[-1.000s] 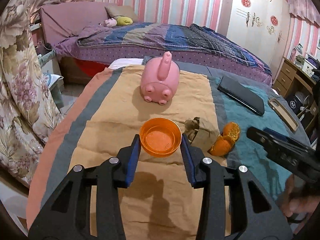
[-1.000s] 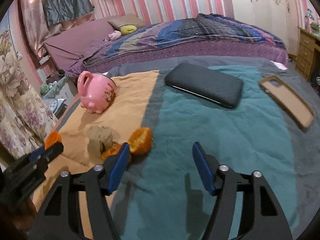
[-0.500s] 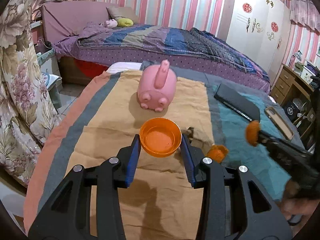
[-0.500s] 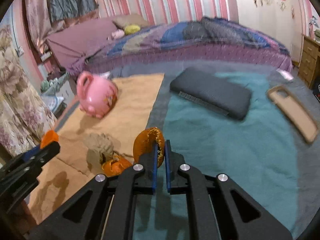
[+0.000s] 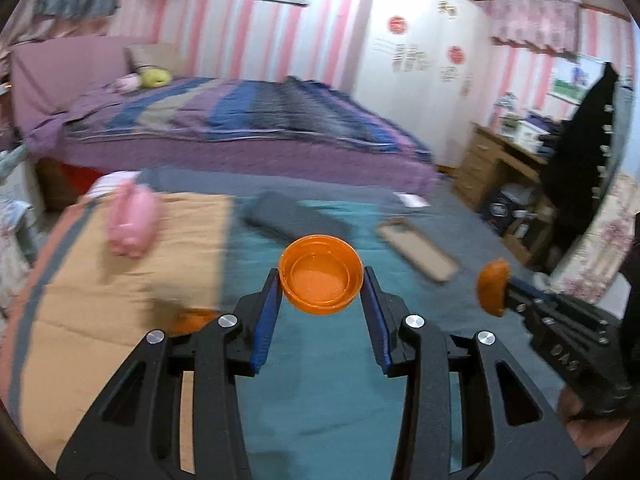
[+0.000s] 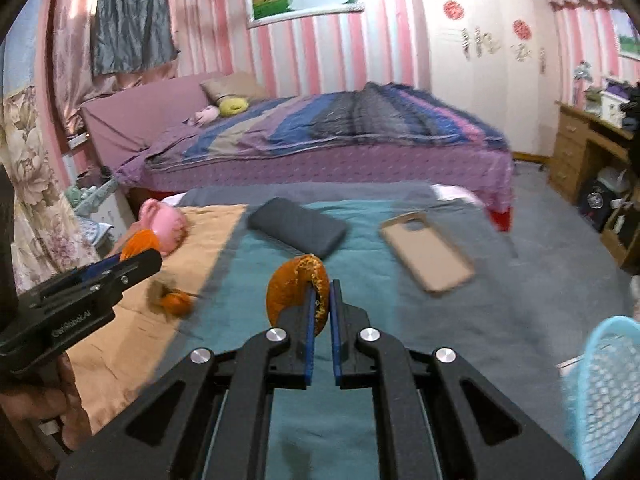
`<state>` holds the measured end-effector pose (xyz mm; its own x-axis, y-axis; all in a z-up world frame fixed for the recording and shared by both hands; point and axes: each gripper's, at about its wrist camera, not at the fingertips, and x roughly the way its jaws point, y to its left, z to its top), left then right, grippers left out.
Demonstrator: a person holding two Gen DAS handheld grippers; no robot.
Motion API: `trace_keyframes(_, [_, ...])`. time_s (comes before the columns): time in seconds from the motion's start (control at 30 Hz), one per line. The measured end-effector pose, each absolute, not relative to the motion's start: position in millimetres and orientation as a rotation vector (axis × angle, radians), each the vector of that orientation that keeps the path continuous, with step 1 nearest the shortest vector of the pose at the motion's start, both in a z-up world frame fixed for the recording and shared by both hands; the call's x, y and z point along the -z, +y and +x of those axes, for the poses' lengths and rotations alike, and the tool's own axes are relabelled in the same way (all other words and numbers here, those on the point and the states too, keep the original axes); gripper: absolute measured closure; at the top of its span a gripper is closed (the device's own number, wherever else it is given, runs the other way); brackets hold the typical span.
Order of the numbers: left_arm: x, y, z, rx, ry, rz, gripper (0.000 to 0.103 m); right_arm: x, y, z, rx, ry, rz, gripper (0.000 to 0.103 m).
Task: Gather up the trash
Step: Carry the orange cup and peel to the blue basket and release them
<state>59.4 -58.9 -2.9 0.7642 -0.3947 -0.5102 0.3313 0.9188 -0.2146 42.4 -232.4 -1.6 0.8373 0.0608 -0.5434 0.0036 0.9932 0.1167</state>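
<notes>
The left gripper (image 5: 321, 280) is clenched on a small orange plastic bowl (image 5: 321, 274), its blue pads (image 5: 267, 312) pressing the bowl's sides so that the open mouth faces the camera, raised above the teal blanket (image 5: 320, 380). To that gripper's right, at about the same depth, the right gripper (image 5: 505, 285) holds a piece of orange peel (image 5: 493, 287) at its tip. In the right wrist view the right gripper (image 6: 325, 292) has its jaws nearly together, pinching the orange peel (image 6: 294, 294) by its ragged edge; the peel stands up and bulges to the left of the fingers. Low to the right of this gripper, at the picture's edge, is the rim of a light blue mesh basket (image 6: 608, 376). To its left the left gripper (image 6: 132, 256) reaches in, with a hand (image 6: 36, 404) on its handle, and just beyond it, on the tan part of the blanket (image 6: 120, 340), lies another scrap of orange peel (image 6: 176, 302) touching a brownish crumpled piece (image 6: 155, 292), both blurred. Ahead of the right gripper, on the teal cloth, lie a dark grey case (image 6: 298, 230) and, to the right of it, a tan phone case (image 6: 428, 254), the two apart. Farther to the left a pink piggy bank (image 6: 164, 222) sits on the tan cloth. Beyond all this stands a bed (image 6: 328, 140) with a striped purple and blue cover, against a wall of pink and white stripes (image 6: 320, 60).
</notes>
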Motion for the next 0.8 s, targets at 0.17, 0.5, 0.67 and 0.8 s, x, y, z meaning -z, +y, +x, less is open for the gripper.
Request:
trace_keyframes(0.17, [-5,-115,40,0.482,0.558,-0.112,0.064,-5,-300,4,0.065,0.548,0.154,0.096])
trace_keyframes(0.5, [3,-223,14,0.619,0.572,-0.049,0.064,2,-412,-70,0.246,0.512,0.217,0.096])
trace_keyframes(0.67, [4,-273,-3,0.699,0.564,-0.021,0.064,6,-458,-96,0.324,0.496,0.253,0.096])
trace_keyframes(0.8, [5,-304,-15,0.747,0.571,-0.003,0.064,12,-486,-109,0.365,0.513,0.272,0.096])
